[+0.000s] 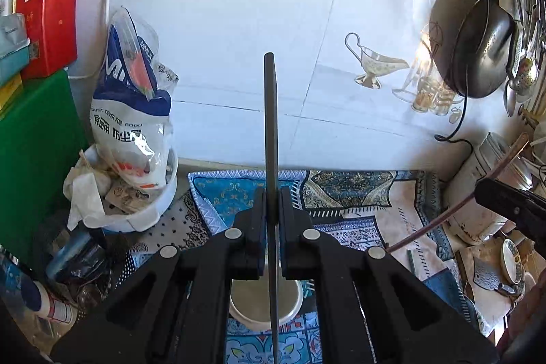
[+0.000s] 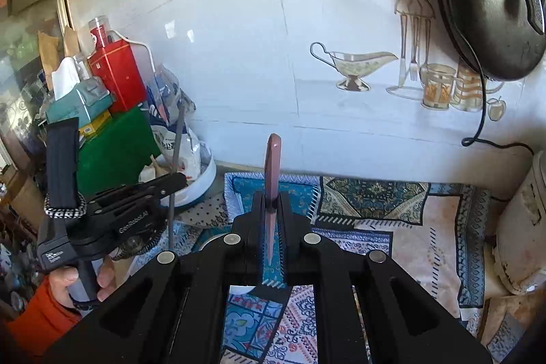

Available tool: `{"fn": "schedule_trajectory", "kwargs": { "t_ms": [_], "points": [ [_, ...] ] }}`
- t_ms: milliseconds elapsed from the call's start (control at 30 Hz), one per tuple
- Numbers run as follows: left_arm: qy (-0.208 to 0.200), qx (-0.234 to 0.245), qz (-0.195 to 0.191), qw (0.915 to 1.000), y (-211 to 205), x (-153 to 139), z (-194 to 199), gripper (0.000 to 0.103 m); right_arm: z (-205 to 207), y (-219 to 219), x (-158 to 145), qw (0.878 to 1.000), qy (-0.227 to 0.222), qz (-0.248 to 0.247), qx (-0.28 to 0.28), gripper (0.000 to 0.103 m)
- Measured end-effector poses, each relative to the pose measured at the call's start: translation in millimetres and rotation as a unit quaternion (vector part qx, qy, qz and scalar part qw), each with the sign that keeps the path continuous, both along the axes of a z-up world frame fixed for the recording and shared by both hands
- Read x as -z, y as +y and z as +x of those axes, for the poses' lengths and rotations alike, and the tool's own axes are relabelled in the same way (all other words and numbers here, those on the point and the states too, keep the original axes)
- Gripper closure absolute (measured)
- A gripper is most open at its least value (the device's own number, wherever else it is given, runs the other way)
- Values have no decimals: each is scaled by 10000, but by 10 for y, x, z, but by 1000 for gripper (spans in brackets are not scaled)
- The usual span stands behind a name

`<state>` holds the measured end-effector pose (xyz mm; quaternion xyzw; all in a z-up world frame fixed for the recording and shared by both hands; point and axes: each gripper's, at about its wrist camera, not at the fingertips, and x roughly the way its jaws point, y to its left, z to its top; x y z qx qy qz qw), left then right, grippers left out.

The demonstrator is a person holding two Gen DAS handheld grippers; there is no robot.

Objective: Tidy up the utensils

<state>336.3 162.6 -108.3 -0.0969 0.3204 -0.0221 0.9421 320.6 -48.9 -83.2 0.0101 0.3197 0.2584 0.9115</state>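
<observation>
My left gripper [image 1: 272,203] is shut on a long grey utensil handle [image 1: 269,125] that stands upright above a white bowl [image 1: 266,306] on the patterned cloth. My right gripper [image 2: 272,207] is shut on a pink-brown utensil handle [image 2: 273,166], also upright. In the left wrist view the right gripper [image 1: 512,203] shows at the right edge with the thin reddish utensil [image 1: 454,210] slanting through it. In the right wrist view the left gripper [image 2: 143,193] shows at the left with its grey utensil [image 2: 175,169].
A patterned cloth [image 2: 392,227] covers the counter before a white tiled wall. At left stand a white tub with a plastic bag [image 1: 136,125], a green board [image 1: 37,152] and a red box [image 1: 47,19]. A black pan [image 1: 484,46] hangs at right; a rice cooker [image 2: 522,227] stands below.
</observation>
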Motion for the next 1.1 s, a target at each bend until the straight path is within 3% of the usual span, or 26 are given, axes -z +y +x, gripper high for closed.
{"fn": "schedule_trajectory", "kwargs": {
  "t_ms": [233,567,800,933,1100],
  "points": [
    [-143,-46,56,9999,59,96,266,98,58,278,2,9997,40,66,-228,97],
    [-88,-3,242,9997,70,524,535,98,264,569,405,9977,556,-76,-370,97],
    [34,-34,-15,10000,166,781,622,98,374,625,659,9952,916,-184,-307,96],
    [10,13,-160,9999,195,788,637,98,387,627,739,9939,1027,-241,-314,96],
    [244,85,76,9996,136,737,686,98,403,623,809,9925,1148,-254,-343,96]
  ]
}}
